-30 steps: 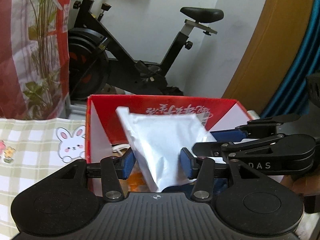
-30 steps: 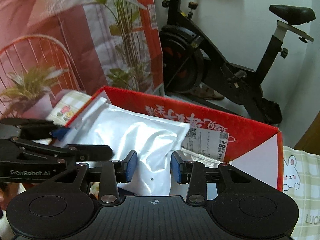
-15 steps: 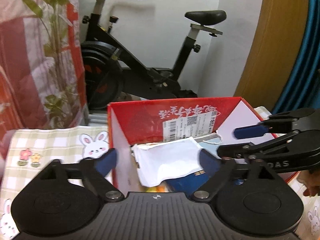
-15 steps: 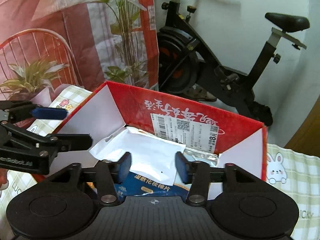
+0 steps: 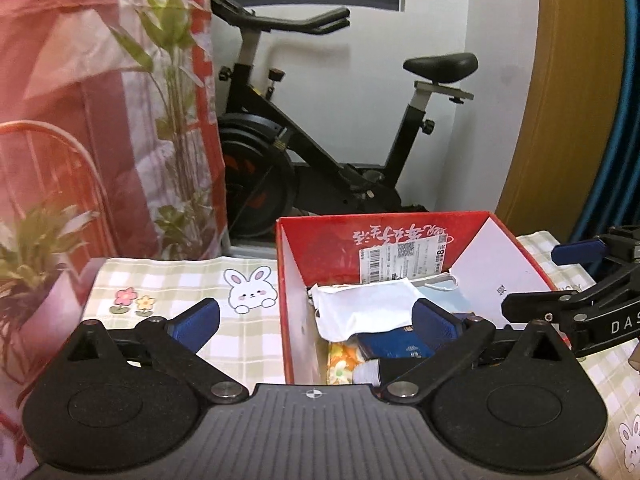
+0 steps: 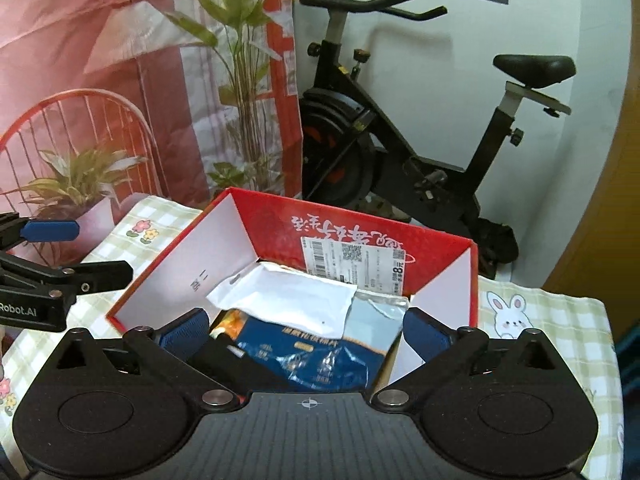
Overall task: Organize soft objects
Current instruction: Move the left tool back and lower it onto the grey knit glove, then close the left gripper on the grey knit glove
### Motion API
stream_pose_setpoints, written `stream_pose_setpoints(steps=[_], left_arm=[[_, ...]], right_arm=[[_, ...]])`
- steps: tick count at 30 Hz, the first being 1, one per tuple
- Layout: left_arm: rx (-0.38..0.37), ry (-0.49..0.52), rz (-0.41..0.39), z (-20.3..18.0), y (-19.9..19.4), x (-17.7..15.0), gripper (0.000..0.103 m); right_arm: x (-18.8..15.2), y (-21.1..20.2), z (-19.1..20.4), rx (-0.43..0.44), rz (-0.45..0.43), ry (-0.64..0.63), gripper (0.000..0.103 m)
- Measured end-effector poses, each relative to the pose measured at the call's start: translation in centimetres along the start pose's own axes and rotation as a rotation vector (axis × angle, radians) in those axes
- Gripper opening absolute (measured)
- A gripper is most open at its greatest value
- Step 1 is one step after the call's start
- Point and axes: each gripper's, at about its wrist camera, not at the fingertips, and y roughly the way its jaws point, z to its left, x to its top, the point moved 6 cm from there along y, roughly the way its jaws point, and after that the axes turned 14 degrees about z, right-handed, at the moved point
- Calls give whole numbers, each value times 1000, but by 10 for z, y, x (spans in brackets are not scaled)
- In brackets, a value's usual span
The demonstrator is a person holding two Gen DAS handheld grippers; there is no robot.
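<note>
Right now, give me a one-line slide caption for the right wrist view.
Right claw opening, empty, above the red box, where a white pouch lies on a blue packet.

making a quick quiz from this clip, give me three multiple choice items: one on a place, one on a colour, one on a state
1. Where does the white pouch lie?
A. in the red box
B. on the checked cloth
C. on the bike seat

2. What colour are the pads on the tongs?
A. red
B. blue
C. yellow

3. How do the right tongs stand?
A. clamped on the pouch
B. shut on nothing
C. spread wide, opening, gripping nothing

Answers: 1 A, the pouch rests among packets inside the box walls. 2 B, both pads show blue. 3 C, the pads sit far apart, touching nothing.
</note>
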Motion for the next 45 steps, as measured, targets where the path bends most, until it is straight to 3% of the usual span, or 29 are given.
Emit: stream_pose_setpoints(steps=[9,16,27,34,45], left_arm=[[23,-41,-42,-6,-41,-33,103],[67,-36,-82,-13,-61,-75,103],[61,-41,47,-23,-46,-153,103],[-36,-86,130,-33,-36,-191,103],[-104,-62,229,-50,-12,-218,103]], right_arm=[[-38,-31,11,31,-35,23,103],[-79,-36,17,51,-33,50,103],[-159,-20,36,51,-16,24,103],[-199,-9,47,22,-42,-37,102],[-220,0,47,-21,-51,-40,102]])
